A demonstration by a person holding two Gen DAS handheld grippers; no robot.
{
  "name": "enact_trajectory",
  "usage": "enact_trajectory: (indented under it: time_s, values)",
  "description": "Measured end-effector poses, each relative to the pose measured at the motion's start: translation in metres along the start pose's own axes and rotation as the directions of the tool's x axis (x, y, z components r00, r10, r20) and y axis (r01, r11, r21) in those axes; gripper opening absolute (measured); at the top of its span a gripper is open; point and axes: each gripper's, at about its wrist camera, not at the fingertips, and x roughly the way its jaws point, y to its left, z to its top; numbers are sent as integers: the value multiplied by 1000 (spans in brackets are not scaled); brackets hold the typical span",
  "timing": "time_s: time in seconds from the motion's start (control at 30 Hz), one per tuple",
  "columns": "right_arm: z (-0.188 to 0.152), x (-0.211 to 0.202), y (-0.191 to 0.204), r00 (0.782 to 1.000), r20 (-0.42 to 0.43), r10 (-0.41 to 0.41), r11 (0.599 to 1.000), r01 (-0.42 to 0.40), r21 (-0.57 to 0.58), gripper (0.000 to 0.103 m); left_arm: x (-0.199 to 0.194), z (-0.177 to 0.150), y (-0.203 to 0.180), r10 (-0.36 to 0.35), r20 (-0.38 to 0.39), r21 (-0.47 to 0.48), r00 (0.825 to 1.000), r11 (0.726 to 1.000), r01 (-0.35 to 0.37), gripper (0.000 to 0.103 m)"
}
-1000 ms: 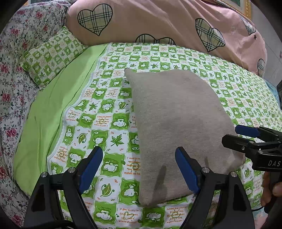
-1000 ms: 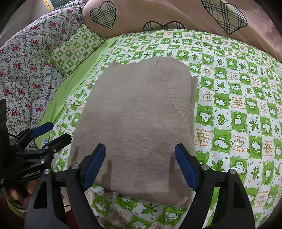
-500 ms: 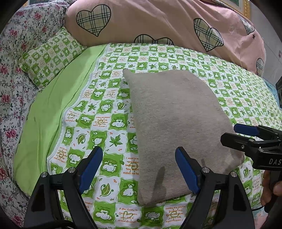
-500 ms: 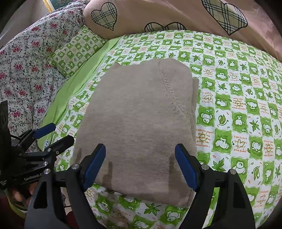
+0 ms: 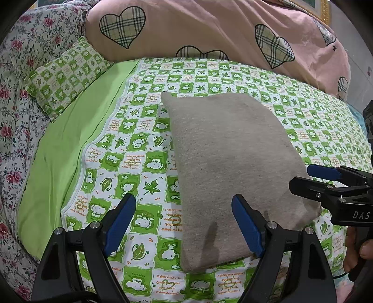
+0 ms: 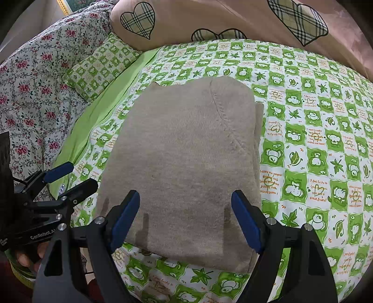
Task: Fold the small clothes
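Observation:
A beige knit garment (image 5: 233,163) (image 6: 186,158) lies folded into a rectangle on the green checked bedsheet (image 5: 144,158) (image 6: 314,144). A seam line shows near its far right corner in the right wrist view. My left gripper (image 5: 184,223) hangs open above the garment's near left corner, with nothing between its blue pads. My right gripper (image 6: 186,219) hangs open above the garment's near edge, also holding nothing. Each gripper shows from the side in the other's view: the right gripper (image 5: 326,179) at the garment's right corner, the left gripper (image 6: 67,177) at its left edge.
A pink duvet with plaid hearts (image 5: 209,30) (image 6: 233,18) bulks along the far side. A small green checked pillow (image 5: 67,74) (image 6: 102,65) and a floral quilt (image 5: 14,98) (image 6: 30,88) lie at the left. A plain green sheet strip (image 5: 60,149) borders the checked one.

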Motion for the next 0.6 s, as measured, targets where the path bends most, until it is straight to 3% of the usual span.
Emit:
enact_trajectory:
  time_s: [0.6]
  values:
    - [2,-4,0,1000,5,5,1000,-5,10,81,0,2,-2,-7,-2,6,1000,1000,7,84]
